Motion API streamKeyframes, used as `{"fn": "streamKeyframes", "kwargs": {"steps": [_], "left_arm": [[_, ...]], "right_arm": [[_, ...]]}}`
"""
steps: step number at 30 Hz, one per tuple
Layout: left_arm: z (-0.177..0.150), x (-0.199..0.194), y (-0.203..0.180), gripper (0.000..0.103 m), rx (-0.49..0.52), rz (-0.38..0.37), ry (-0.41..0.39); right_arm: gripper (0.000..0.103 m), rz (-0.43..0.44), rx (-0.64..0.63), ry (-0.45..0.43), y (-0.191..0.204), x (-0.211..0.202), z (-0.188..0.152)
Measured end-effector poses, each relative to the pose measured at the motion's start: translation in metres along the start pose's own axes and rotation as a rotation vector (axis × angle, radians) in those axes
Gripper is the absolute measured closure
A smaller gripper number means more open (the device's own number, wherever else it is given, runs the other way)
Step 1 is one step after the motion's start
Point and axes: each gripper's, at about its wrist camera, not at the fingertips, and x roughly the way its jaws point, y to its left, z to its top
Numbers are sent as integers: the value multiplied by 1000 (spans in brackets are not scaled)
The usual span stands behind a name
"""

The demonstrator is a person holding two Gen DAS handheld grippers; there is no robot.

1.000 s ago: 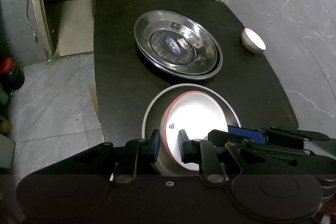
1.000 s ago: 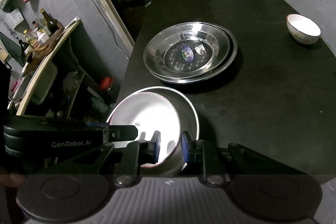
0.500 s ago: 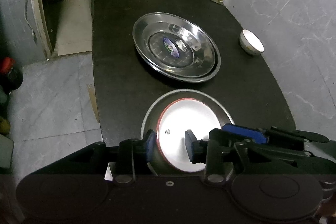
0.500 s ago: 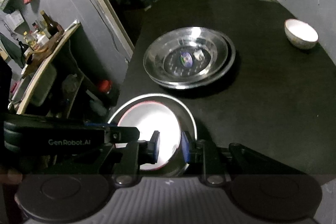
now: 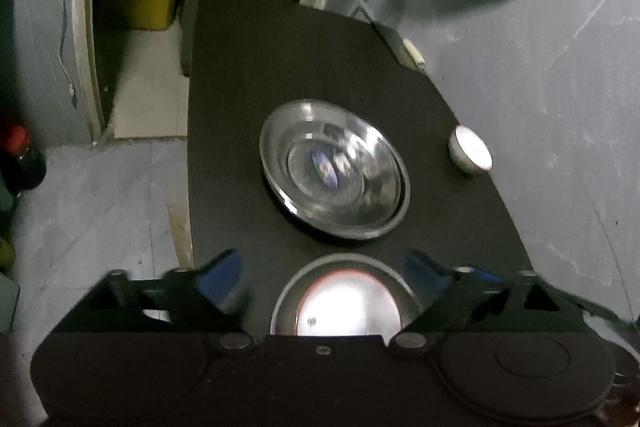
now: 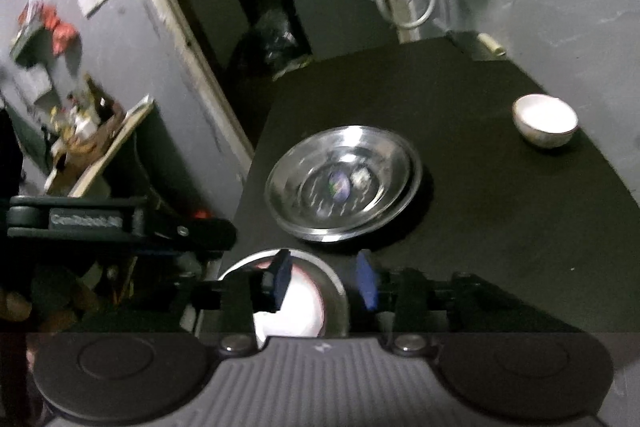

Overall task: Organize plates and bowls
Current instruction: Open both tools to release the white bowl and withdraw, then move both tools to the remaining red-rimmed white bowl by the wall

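The left hand-held gripper (image 5: 324, 277) stands released, its jaws having just been opening wide of the red-rimmed plate (image 5: 348, 307) in its steel dish (image 5: 292, 291) on the table (image 5: 240, 107). The right hand-held gripper (image 6: 325, 281) – also opening – grips nothing; steel plates (image 6: 344, 183) and a bowl (image 6: 546, 121) sit beyond.

Both tongs (image 5: 326, 277) (image 6: 326, 281) just opening, empty
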Motion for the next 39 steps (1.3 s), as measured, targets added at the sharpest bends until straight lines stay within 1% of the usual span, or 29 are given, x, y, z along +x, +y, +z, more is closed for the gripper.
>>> {"fn": "streamKeyframes", "kwargs": {"steps": [1, 2, 4, 5, 6, 8, 11, 15, 19, 22, 26, 28, 30, 33, 35, 37, 39], "left_arm": [[4, 2, 0, 3, -2, 6, 0], [9, 5, -1, 1, -5, 14, 3], [17, 12, -4, 1, -5, 23, 13], [22, 16, -6, 1, -1, 28, 20], [26, 22, -9, 1, 7, 34, 20], [33, 30, -16, 1, 24, 46, 2], [46, 47, -29, 1, 37, 39, -30], [63, 75, -49, 1, 61, 16, -40], [81, 109, -75, 1, 120, 10, -7], [90, 131, -93, 1, 181, 10, 11], [107, 164, -123, 1, 266, 5, 27], [115, 178, -139, 1, 320, 17, 17], [126, 193, -156, 1, 374, 26, 2], [139, 215, -174, 1, 429, 23, -2], [144, 228, -183, 1, 459, 10, -5], [148, 238, -189, 1, 479, -22, -9], [151, 248, -193, 2, 481, -45, -20]], "right_arm": [[53, -2, 11, -10, -4, 0, 1], [48, -4, 25, -20, -9, -1, 2], [40, -11, 54, -35, -21, -1, 5], [31, -19, 74, -40, -29, -1, 7], [18, -30, 92, -45, -36, -1, 9], [6, -72, 124, -59, -50, -2, 12], [1, -123, 168, -60, -73, 2, 14], [0, -184, 244, -52, -108, 8, 17], [0, -261, 313, -78, -138, 10, 15], [0, -294, 350, -97, -155, 12, 16], [0, -345, 385, -189, -173, 13, 22], [0, -378, 384, -236, -178, 18, 28], [1, -388, 386, -269, -185, 28, 37], [1, -409, 394, -293, -195, 44, 47], [3, -415, 412, -309, -202, 55, 52], [5, -420, 431, -323, -208, 63, 56], [10, -429, 445, -328, -213, 68, 60]]}}
